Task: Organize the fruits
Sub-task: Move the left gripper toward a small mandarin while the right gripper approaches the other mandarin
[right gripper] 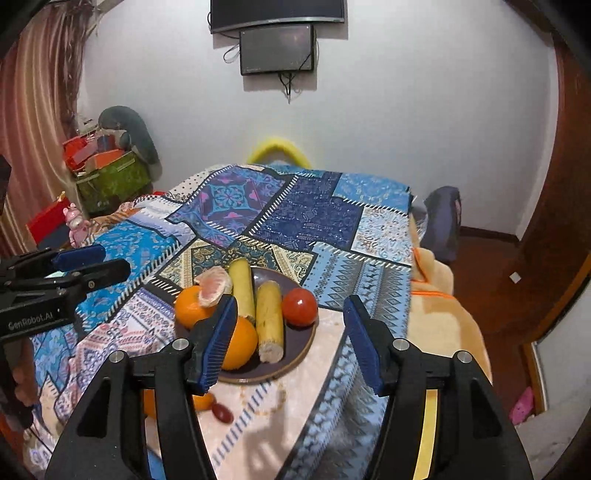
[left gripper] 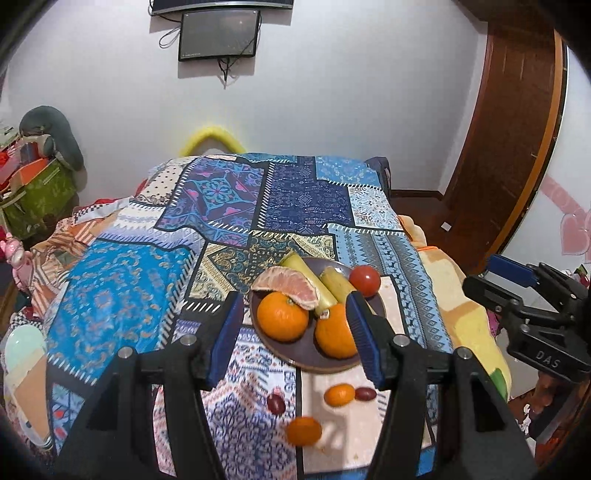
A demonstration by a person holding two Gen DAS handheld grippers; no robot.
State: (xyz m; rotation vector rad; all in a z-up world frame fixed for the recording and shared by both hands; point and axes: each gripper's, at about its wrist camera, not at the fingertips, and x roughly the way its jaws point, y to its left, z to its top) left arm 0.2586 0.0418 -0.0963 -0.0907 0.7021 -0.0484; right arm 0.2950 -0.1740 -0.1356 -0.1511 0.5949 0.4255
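Note:
A dark purple plate (left gripper: 295, 352) (right gripper: 299, 343) on the patterned bedspread holds two oranges (left gripper: 282, 315) (left gripper: 334, 332), a grapefruit wedge (left gripper: 290, 284), two yellow-green stalks (right gripper: 269, 321) and a red tomato (left gripper: 365, 280) (right gripper: 300, 307). In front of the plate lie two small oranges (left gripper: 339, 395) (left gripper: 304, 431) and two dark red grapes (left gripper: 276, 403) (left gripper: 365, 394). My left gripper (left gripper: 293, 332) is open and empty above the plate's near side. My right gripper (right gripper: 290, 339) is open and empty over the plate; it also shows in the left wrist view (left gripper: 517, 280).
The bedspread (left gripper: 229, 206) covers the bed. A yellow-orange blanket (right gripper: 443, 295) hangs at the right edge. A green box of clutter (left gripper: 33, 199) and a grey cushion stand at the left. A screen (left gripper: 218, 33) hangs on the wall. A wooden door frame (left gripper: 498, 147) is right.

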